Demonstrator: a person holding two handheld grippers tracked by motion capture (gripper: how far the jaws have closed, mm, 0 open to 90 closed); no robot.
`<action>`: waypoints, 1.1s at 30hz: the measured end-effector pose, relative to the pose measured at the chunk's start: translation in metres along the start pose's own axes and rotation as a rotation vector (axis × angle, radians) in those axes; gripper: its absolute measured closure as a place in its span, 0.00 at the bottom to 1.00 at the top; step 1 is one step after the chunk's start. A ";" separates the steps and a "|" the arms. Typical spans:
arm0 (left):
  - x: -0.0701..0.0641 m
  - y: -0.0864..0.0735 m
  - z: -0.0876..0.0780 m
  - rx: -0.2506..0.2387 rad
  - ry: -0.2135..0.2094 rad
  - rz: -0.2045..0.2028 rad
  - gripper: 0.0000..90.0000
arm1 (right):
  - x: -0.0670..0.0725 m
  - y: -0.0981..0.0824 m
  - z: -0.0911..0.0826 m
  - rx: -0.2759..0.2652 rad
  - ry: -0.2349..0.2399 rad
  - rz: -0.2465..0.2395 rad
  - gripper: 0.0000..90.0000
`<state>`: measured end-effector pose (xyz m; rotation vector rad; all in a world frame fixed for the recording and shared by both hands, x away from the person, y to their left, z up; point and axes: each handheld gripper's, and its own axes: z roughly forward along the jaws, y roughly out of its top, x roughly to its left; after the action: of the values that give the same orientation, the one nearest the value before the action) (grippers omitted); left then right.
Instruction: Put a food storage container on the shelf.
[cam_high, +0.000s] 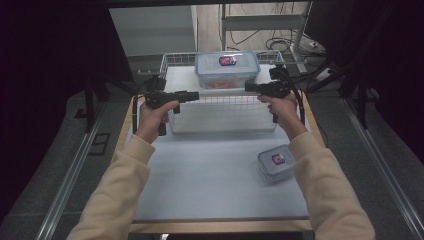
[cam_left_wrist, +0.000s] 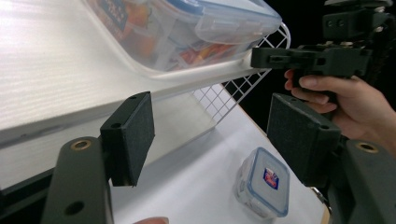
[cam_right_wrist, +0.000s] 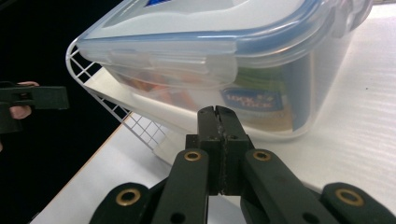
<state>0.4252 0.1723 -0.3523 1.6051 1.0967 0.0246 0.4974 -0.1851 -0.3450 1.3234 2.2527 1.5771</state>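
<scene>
Looking down in the high view, the big box (cam_high: 227, 69) sits on the far shelf (cam_high: 180, 77) of a wire rack, between the left gripper (cam_high: 194, 95) and right gripper (cam_high: 248, 87), while a small box (cam_high: 276, 162) lies near right on the table (cam_high: 210, 175). The left gripper view has its jaws released, nothing between them. The right gripper view has its jaws clenched on nothing, just short of the big box.

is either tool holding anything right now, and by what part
Nothing is held. The left tool stands open with nothing between its jaws; the right tool is shut on nothing, just short of the large container.
</scene>
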 end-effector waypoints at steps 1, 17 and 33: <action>0.000 -0.001 0.000 0.000 0.000 0.000 0.35 | 0.001 -0.001 -0.002 -0.002 0.002 -0.002 1.00; -0.011 -0.045 -0.001 0.023 0.001 0.041 0.36 | 0.000 -0.055 -0.048 -0.010 0.045 -0.003 1.00; -0.018 -0.107 -0.008 0.028 -0.037 0.034 0.36 | -0.008 -0.136 -0.074 0.033 0.093 0.005 1.00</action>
<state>0.3437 0.1588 -0.4236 1.6432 1.0459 0.0016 0.3836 -0.2565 -0.4227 1.2897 2.3406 1.6438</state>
